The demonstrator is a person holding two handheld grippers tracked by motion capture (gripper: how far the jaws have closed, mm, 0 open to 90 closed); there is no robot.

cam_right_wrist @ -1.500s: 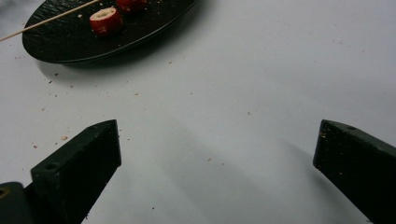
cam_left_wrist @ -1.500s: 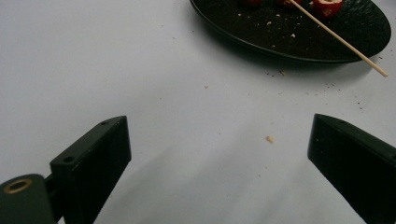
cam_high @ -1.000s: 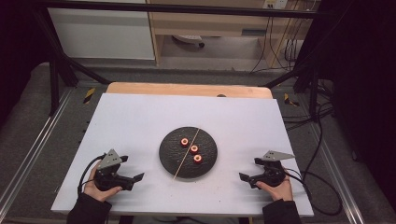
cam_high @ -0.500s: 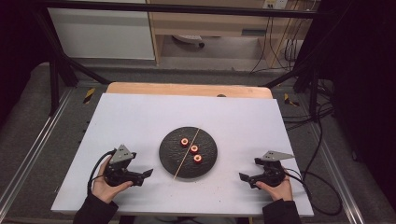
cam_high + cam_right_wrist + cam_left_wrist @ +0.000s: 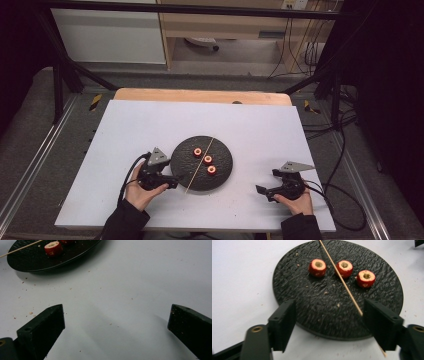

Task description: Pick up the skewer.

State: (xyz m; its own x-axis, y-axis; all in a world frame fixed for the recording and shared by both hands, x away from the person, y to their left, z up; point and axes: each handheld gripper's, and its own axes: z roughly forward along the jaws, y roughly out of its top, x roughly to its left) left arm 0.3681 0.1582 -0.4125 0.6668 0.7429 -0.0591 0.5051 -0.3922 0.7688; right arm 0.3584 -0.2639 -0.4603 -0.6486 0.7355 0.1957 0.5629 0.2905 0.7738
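While the left gripper point(image 5: 172, 181) hovers at the near-left rim of the black slate plate point(image 5: 317, 305), its jaws have just been closing but stand apart around the wooden skewer point(image 5: 340, 280), which lies across the plate between three red cored fruit pieces point(image 5: 344, 265). The right gripper point(image 5: 262, 190) rests on the white desk point(image 5: 260, 130), jaws wide apart and bare.

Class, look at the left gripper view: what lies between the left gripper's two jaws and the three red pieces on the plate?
In the left gripper view, bare black plate with crumbs, crossed by the wooden skewer, separates the left gripper from the red pieces.
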